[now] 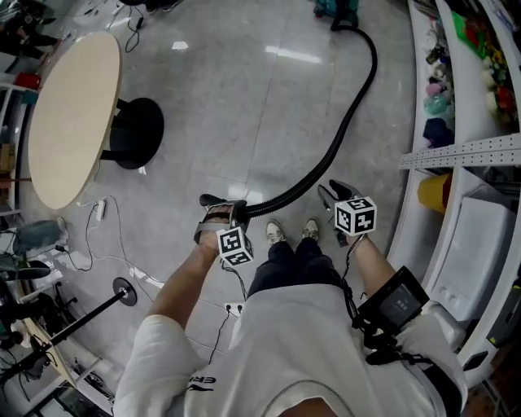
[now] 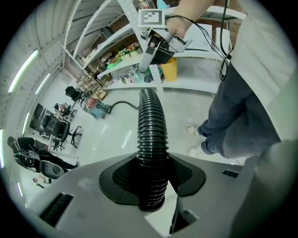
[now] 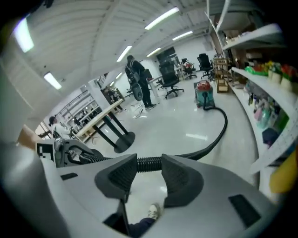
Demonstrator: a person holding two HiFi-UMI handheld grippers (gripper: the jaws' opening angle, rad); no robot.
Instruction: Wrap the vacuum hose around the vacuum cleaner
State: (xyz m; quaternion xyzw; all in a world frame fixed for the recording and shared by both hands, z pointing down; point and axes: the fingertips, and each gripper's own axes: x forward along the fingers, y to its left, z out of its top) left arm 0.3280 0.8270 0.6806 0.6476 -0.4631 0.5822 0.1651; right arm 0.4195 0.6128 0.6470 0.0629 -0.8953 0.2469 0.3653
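A black ribbed vacuum hose (image 1: 342,122) curves over the floor from the red and teal vacuum cleaner (image 1: 338,10) at the far end toward my feet. My left gripper (image 1: 220,208) is shut on the hose near its free end; the hose (image 2: 150,130) rises straight out between its pads, gripper (image 2: 151,181). My right gripper (image 1: 332,194) is held up to the right of it, open. Its pads stand apart with floor and a shoe showing between them, gripper (image 3: 148,179), and the hose (image 3: 149,163) crosses just beyond the tips. The vacuum cleaner (image 3: 204,95) stands far off.
A round wooden table (image 1: 69,114) on a black base (image 1: 138,130) stands at the left. White shelving (image 1: 472,151) with a yellow bin (image 1: 435,191) lines the right. Cables and a power strip (image 1: 102,208) and a stand's foot (image 1: 124,291) lie at the near left. A person (image 3: 137,79) stands far off.
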